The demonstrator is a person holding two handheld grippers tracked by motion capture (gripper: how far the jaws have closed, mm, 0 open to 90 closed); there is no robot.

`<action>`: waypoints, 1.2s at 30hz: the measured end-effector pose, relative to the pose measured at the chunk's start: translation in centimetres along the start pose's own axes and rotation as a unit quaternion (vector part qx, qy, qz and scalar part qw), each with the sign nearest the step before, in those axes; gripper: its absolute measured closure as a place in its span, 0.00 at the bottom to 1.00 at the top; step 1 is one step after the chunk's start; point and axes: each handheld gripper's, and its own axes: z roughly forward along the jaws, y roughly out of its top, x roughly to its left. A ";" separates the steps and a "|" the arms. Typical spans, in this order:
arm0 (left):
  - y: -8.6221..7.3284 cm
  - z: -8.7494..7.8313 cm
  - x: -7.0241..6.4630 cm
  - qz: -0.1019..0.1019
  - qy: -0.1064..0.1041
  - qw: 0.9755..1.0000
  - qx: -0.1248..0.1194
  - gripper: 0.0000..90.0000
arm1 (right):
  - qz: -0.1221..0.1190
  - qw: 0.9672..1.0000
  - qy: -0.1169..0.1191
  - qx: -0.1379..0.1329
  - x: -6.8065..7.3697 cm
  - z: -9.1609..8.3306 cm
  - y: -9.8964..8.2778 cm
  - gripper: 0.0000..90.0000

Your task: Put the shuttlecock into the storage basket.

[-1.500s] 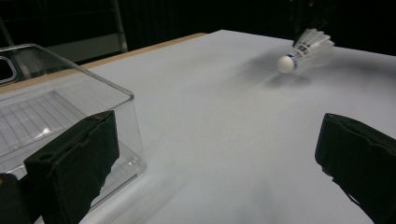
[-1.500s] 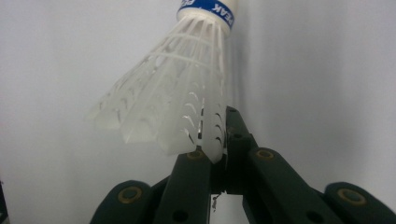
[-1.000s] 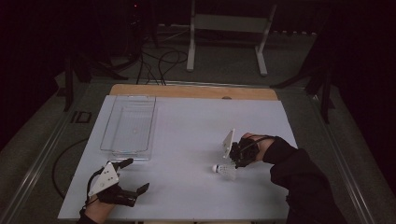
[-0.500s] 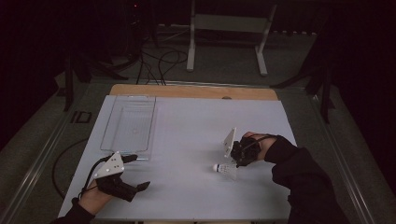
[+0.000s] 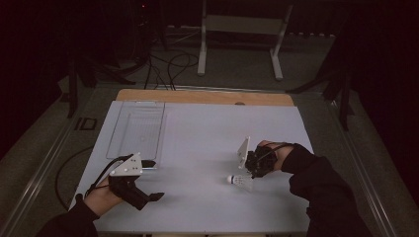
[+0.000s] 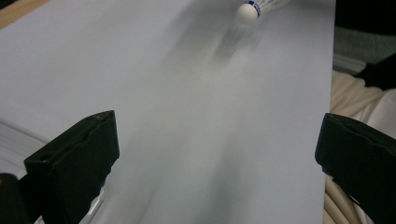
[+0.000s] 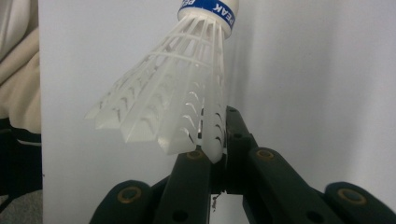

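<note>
right gripper view: right tongs (image 7: pixel 215 151) pinch shuttlecock (image 7: pixel 177 102) skirt rim.

Looks like a lab or recording setup, not a home: I work at a table (image 5: pixel 207 207) w/ a plain white top and a wood strip at its far edge, standing in a dark room. Behind it there's a white metal stand (image 5: pixel 240 29) and loose cables (image 5: pixel 168 61) across a grey floor, w/ black frame legs (image 5: pixel 79 74) at the sides. My hands carry rigged tools w/ trailing cable, i.e. test gear.
</note>
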 end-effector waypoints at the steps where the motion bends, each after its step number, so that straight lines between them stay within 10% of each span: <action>1: 0.3 0.0 0.0 0.003 -0.003 1.000 0.005 0.01 | 0.003 1.000 0.002 0.001 0.1 0.0 0.0 1.00; 20: 5.8 0.8 -0.1 0.052 -0.048 0.996 0.057 0.01 | -0.007 1.000 -0.002 0.000 0.3 -0.4 0.8 1.00; 36: 8.1 2.7 -0.3 0.074 -0.086 0.987 0.117 0.00 | -0.014 1.000 -0.006 -0.006 0.7 -0.8 1.3 1.00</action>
